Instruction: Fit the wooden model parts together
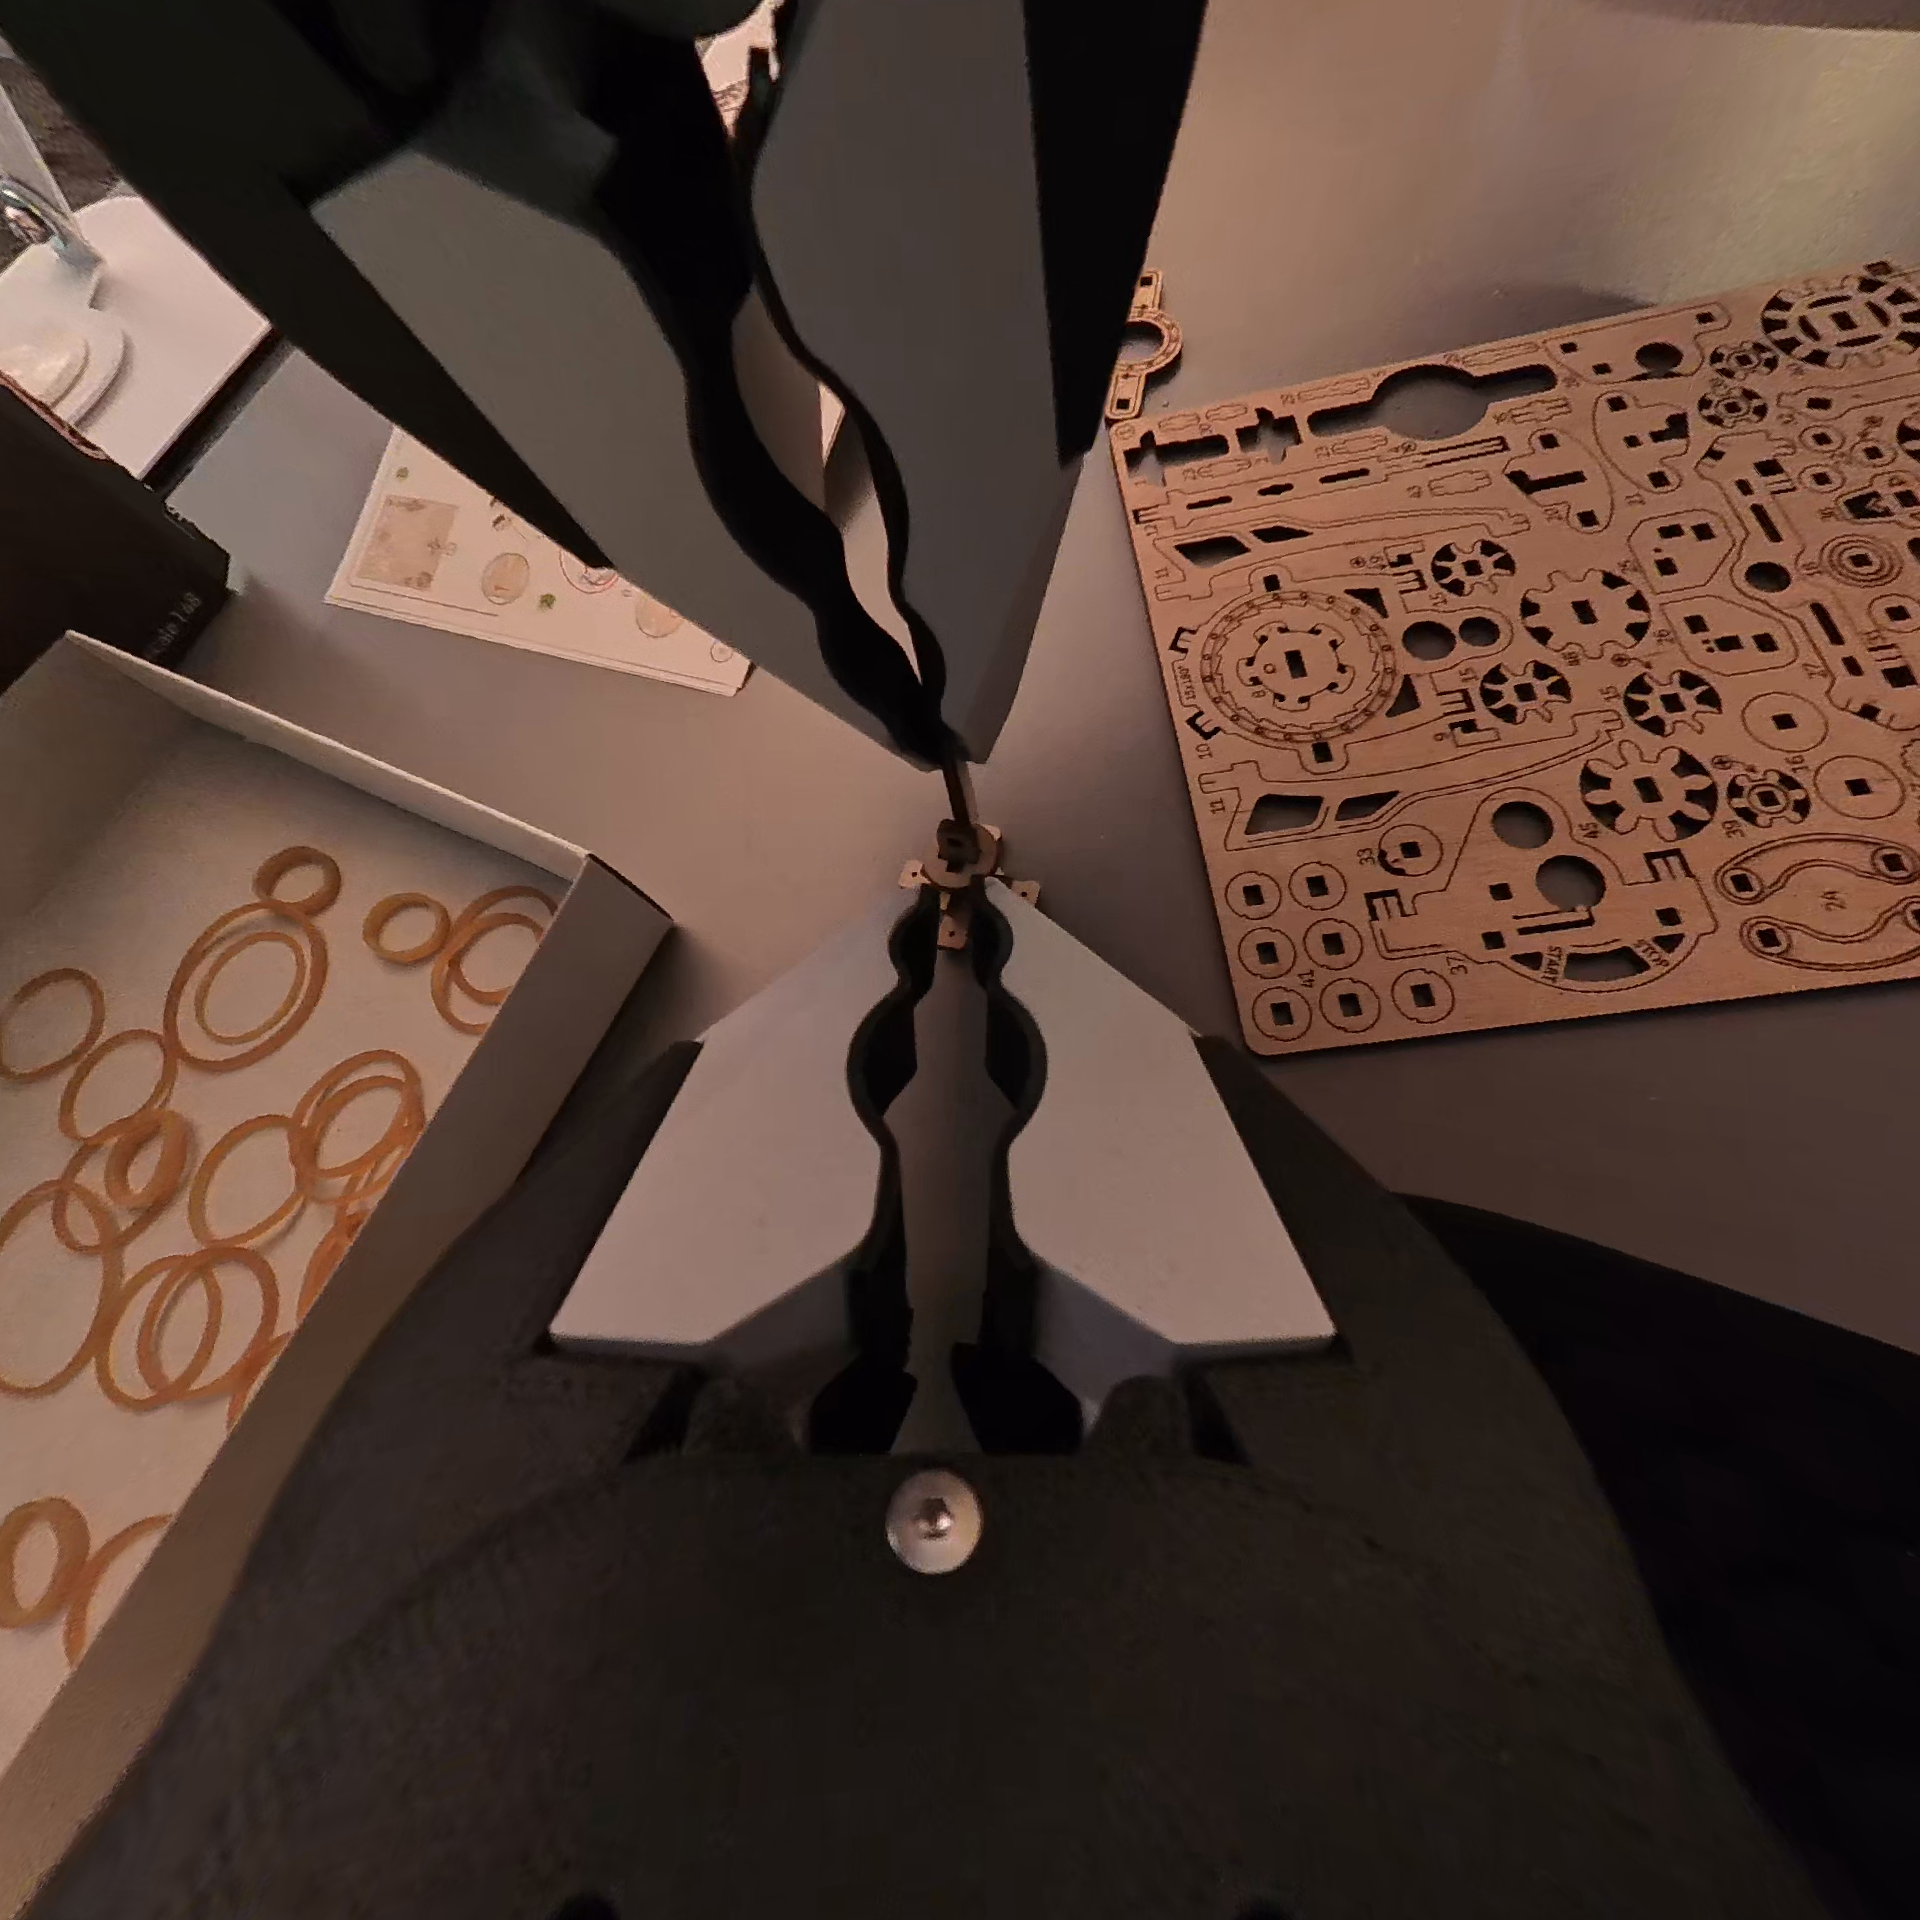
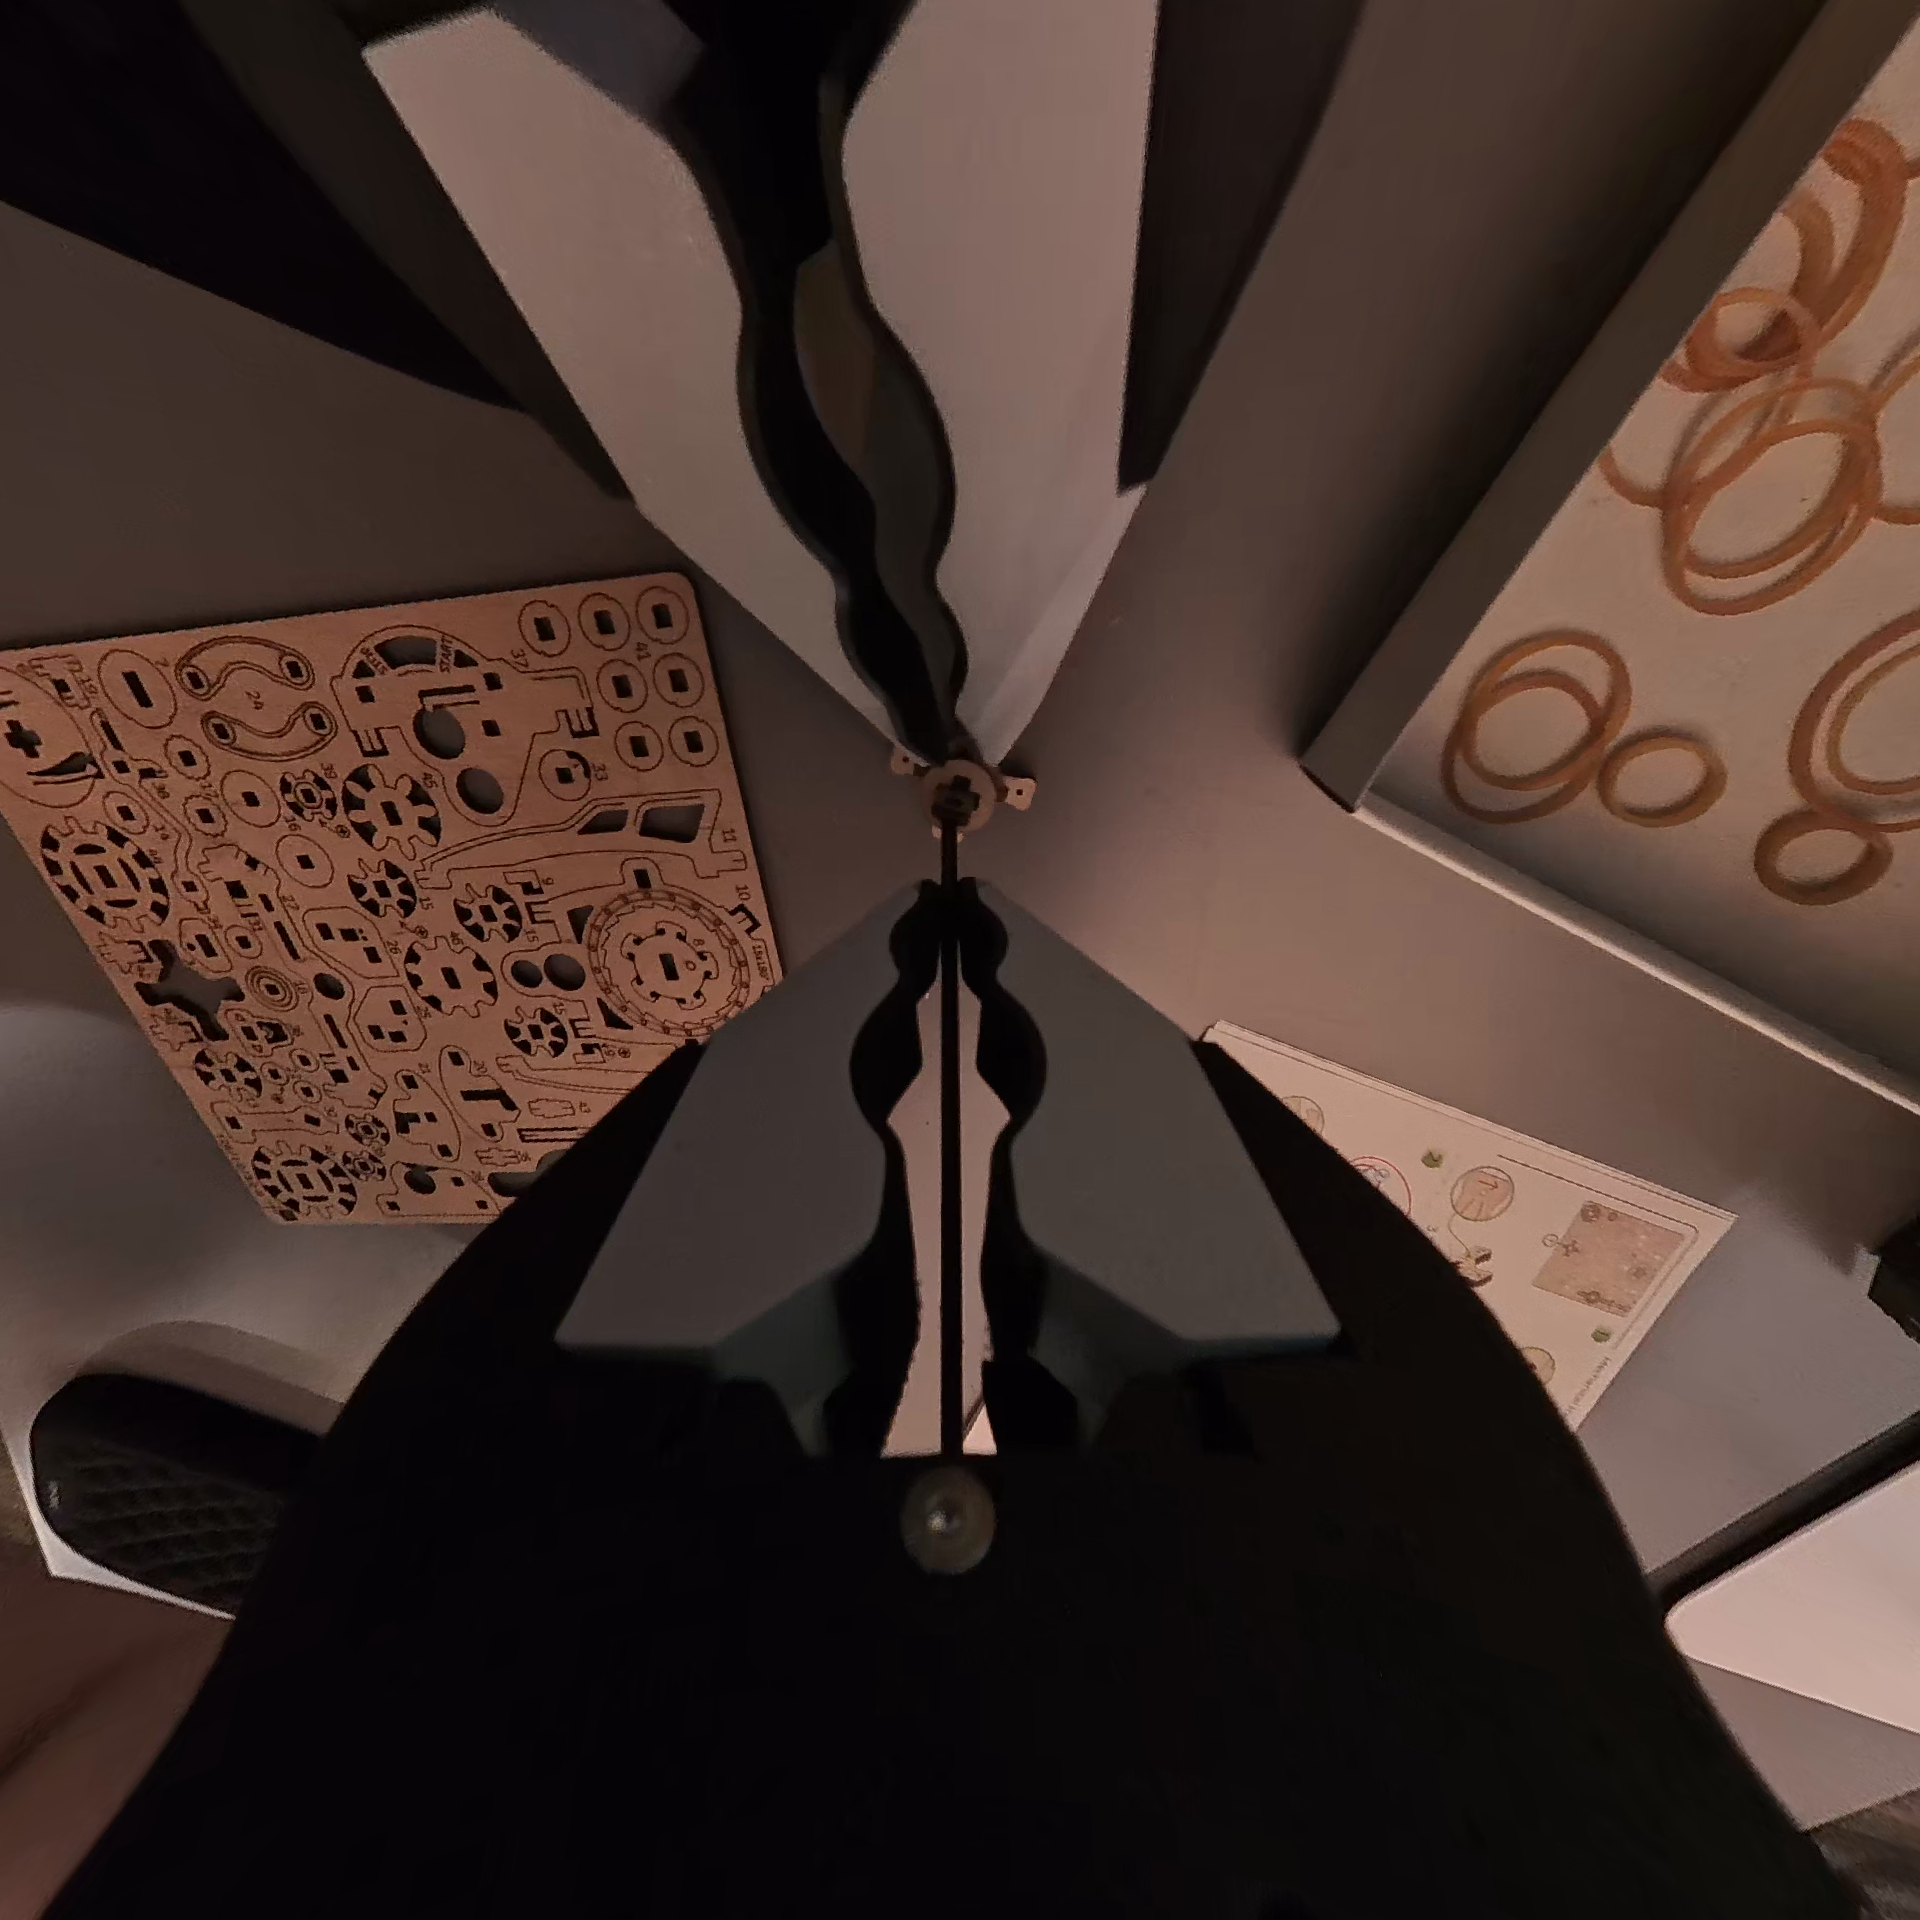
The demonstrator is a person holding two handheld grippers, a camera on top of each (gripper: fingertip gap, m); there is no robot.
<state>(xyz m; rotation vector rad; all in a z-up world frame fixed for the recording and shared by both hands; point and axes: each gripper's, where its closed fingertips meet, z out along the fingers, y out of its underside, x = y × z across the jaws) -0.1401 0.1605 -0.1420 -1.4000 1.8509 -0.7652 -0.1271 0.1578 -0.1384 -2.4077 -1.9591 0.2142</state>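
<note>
Left wrist view, left to right: white box (image 1: 613, 883) of rubber bands (image 1: 239, 977) at the tabletop's left edge; instruction sheet (image 1: 540, 582) behind it. Mid-table, above the grey tabletop (image 1: 1455, 1195), left gripper (image 1: 951, 925) clamped on a small wooden cross-shaped part (image 1: 951, 878); right gripper (image 1: 951, 753) opposite, closed on a thin dark rod (image 1: 958, 795) meeting that part. Laser-cut wooden parts sheet (image 1: 1558, 665) lies flat at right.

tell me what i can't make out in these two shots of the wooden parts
- Left wrist view: how the small wooden piece seats in the left gripper; fingertips cover its lower part.
- Right wrist view: whether the thin dark rod is fully through the piece; too small.
- Wooden sheet: cut off by the frame edge.
</note>
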